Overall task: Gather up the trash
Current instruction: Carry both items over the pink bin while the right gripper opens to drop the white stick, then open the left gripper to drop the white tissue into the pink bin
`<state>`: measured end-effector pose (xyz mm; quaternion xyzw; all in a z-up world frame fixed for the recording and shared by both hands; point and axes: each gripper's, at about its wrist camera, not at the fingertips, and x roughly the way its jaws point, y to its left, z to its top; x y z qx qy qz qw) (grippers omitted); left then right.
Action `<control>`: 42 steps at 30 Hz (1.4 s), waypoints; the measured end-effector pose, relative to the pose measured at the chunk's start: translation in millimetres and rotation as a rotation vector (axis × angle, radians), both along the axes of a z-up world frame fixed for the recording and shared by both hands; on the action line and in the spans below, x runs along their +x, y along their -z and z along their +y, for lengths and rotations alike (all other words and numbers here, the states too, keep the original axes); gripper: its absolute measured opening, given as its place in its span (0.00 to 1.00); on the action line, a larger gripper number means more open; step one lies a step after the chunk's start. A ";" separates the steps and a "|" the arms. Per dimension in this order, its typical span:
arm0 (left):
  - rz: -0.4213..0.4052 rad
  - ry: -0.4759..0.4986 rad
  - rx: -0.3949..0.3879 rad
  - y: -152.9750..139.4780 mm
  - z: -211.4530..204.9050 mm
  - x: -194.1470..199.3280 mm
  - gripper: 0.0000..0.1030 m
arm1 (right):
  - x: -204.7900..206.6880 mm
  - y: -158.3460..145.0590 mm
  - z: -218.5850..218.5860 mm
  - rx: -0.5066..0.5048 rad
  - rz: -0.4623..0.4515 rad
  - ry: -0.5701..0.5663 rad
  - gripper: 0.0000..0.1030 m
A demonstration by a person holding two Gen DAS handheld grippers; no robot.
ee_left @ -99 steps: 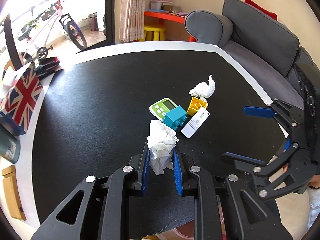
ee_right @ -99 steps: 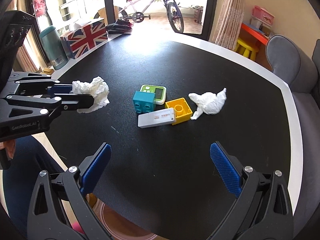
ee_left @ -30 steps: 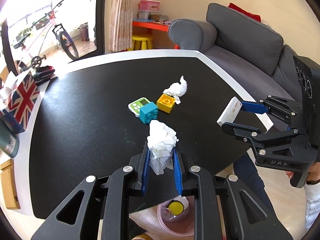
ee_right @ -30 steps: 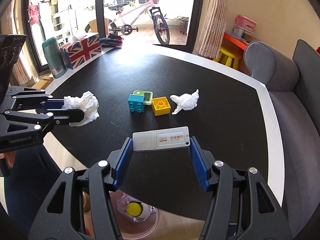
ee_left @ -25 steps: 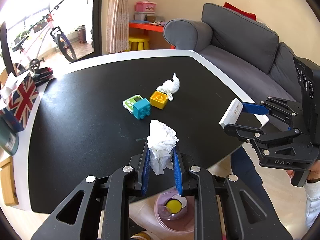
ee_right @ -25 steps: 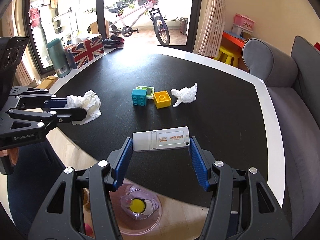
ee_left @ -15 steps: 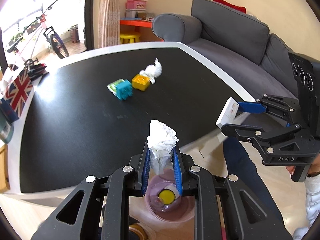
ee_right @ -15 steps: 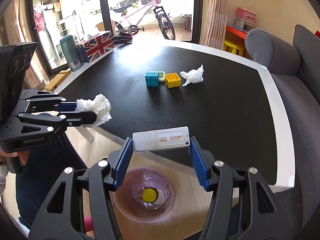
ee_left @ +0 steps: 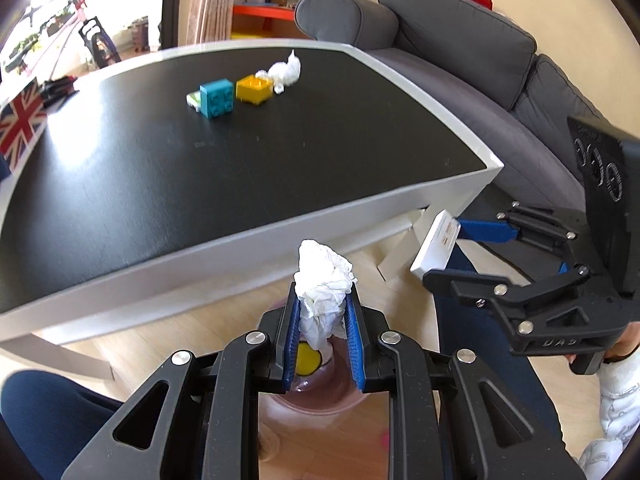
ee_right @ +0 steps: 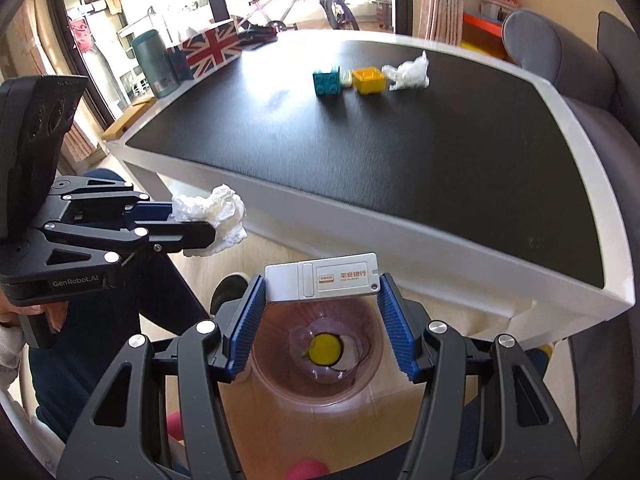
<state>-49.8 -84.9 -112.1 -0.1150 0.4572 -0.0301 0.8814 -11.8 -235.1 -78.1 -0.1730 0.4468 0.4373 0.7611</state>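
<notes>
My left gripper (ee_left: 322,312) is shut on a crumpled white tissue (ee_left: 324,280), held in front of the table edge above a pink bin (ee_left: 316,390) on the floor. The left gripper also shows in the right wrist view (ee_right: 208,220) with the tissue (ee_right: 216,216). My right gripper (ee_right: 322,292) is shut on a white rectangular case with a red label (ee_right: 322,276), right over the pink bin (ee_right: 320,360), which holds a yellow-lidded item (ee_right: 325,349). The case also shows in the left wrist view (ee_left: 436,244). Another crumpled tissue (ee_left: 285,72) lies on the black table (ee_left: 320,152).
A teal brick (ee_left: 216,98), a yellow brick (ee_left: 253,88) and a green timer (ee_left: 194,101) sit on the table by the second tissue (ee_right: 408,72). A Union Jack box (ee_right: 210,50) and green flask (ee_right: 154,62) stand at the table's far side. A grey sofa (ee_left: 460,60) is at the right.
Both grippers have moved back and down off the table edge with their loads. The pink bin now sits directly below them.
</notes>
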 end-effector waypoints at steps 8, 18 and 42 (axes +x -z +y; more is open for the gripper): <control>0.048 0.001 -0.038 24.0 -2.9 0.0 0.20 | 1.9 34.9 -2.2 -0.026 0.071 0.006 0.55; 0.061 0.005 -0.053 30.3 -4.1 5.8 0.20 | 3.6 48.9 -2.6 -0.030 0.114 -0.007 0.75; 0.121 0.050 -0.066 48.4 -10.0 12.4 0.20 | 5.9 43.4 -11.7 -0.057 0.081 0.069 0.94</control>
